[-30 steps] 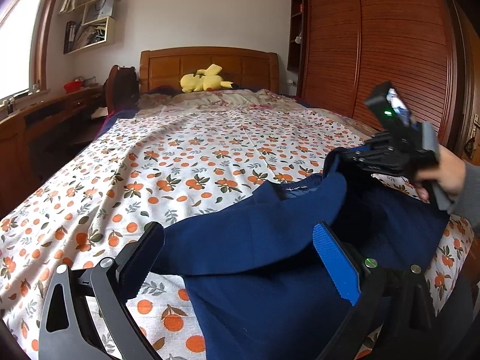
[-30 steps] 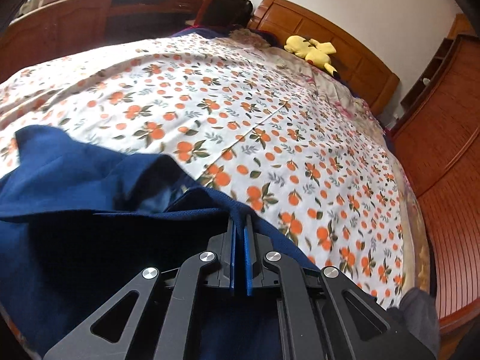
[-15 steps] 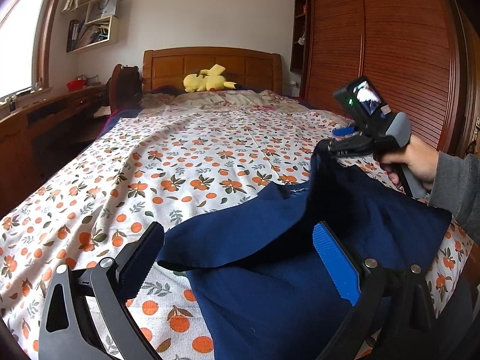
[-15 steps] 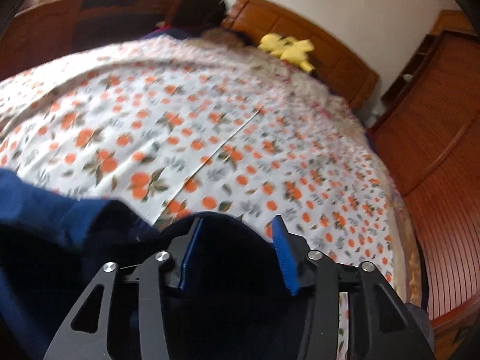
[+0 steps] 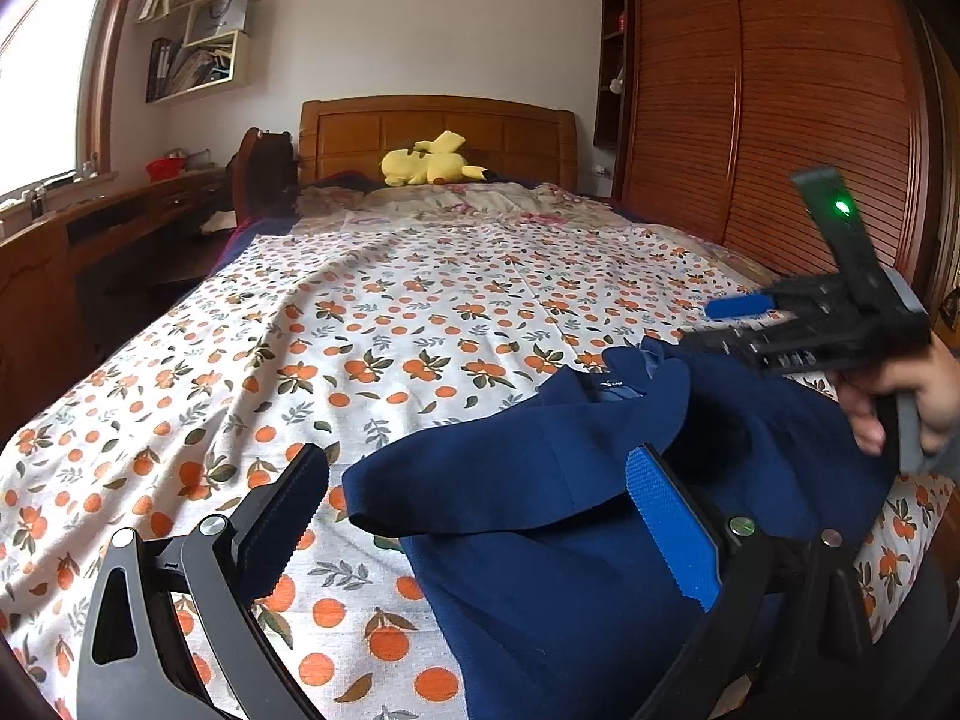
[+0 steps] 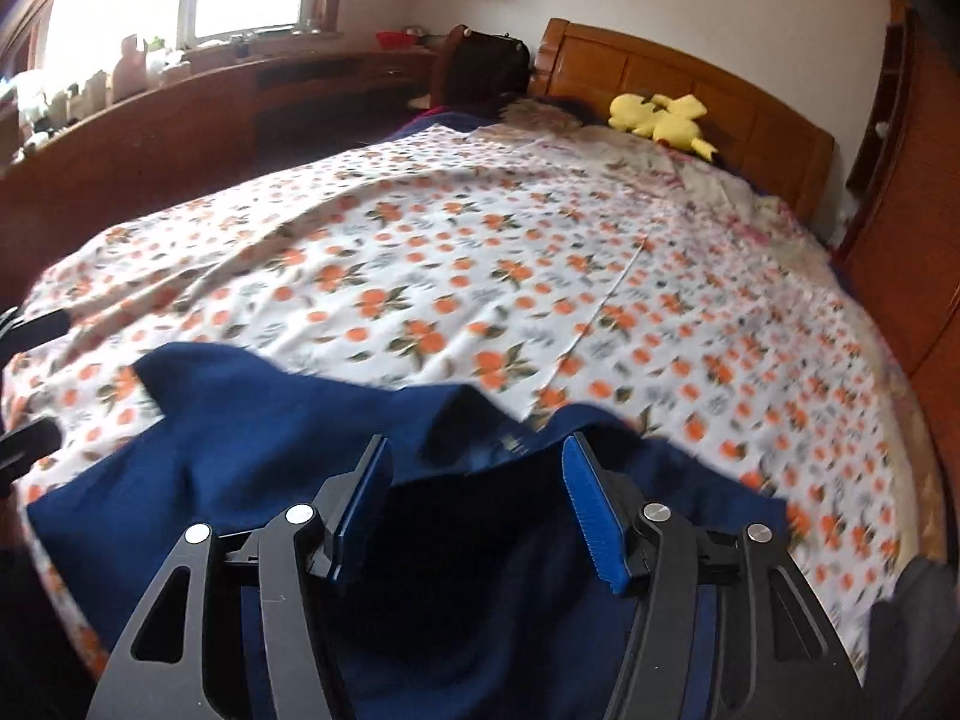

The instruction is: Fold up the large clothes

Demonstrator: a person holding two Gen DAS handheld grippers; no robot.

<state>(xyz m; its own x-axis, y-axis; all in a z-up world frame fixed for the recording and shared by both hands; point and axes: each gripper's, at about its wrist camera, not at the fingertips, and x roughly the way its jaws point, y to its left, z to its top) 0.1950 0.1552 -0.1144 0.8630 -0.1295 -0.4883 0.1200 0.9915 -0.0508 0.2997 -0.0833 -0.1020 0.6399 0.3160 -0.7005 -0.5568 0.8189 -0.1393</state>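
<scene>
Claws (image 5: 480,516) (image 6: 480,498) agape over garment (image 5: 570,540)

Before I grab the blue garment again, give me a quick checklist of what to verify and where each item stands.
1. Left gripper open: ok, fingers spread wide.
2. Right gripper open: ok, fingers apart, nothing clamped between them.
3. Blue garment resting on the bed: ok, lying near the foot end.
4. Garment laid flat: not ok, it is bunched, with a flap folded over near the collar.
5. Free bed surface beyond the garment: ok, the orange-print sheet is bare up to the yellow plush toy.
6. Garment edges visible for a grasp: cannot tell, the right wrist view is blurred.
</scene>
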